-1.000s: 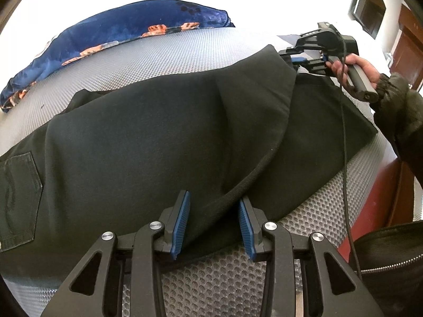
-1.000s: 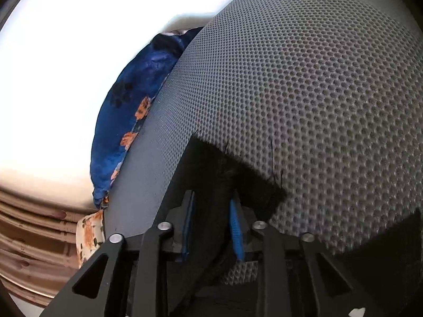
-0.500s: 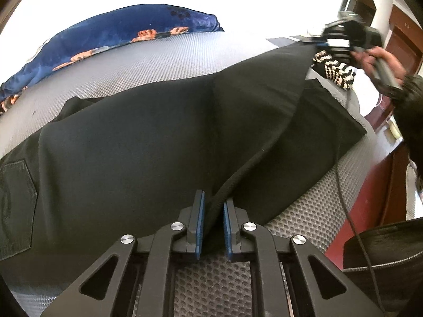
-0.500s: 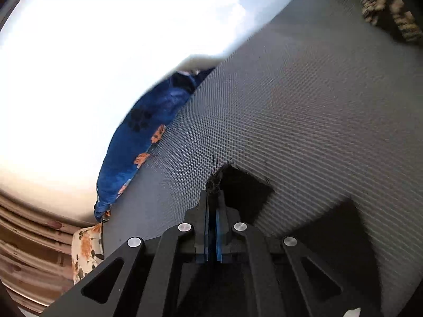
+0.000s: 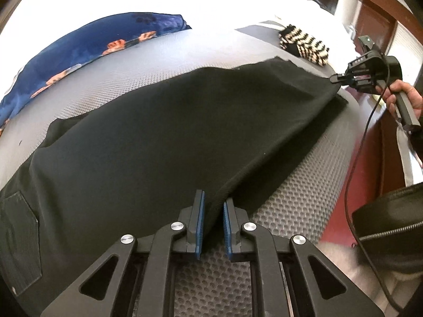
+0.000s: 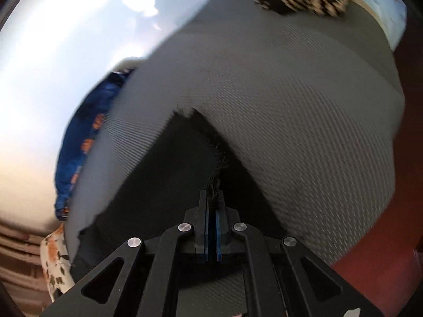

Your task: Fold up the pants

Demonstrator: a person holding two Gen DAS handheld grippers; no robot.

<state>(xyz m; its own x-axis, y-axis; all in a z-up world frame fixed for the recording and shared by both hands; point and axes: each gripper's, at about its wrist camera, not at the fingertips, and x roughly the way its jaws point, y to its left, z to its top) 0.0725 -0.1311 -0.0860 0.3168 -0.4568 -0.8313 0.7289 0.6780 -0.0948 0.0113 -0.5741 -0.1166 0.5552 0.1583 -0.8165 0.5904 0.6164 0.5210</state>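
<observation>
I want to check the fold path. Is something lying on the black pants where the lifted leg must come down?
Nothing visible does. Both hand-held grippers, left and right, already clamp the black pants; the striped cloth lies apart on the grey mat.

No readable text, brand or number in either view. Only some small white marks on the black body of the right gripper (image 5: 341, 78), at about two o'clock in the left wrist view, too small to read.
</observation>
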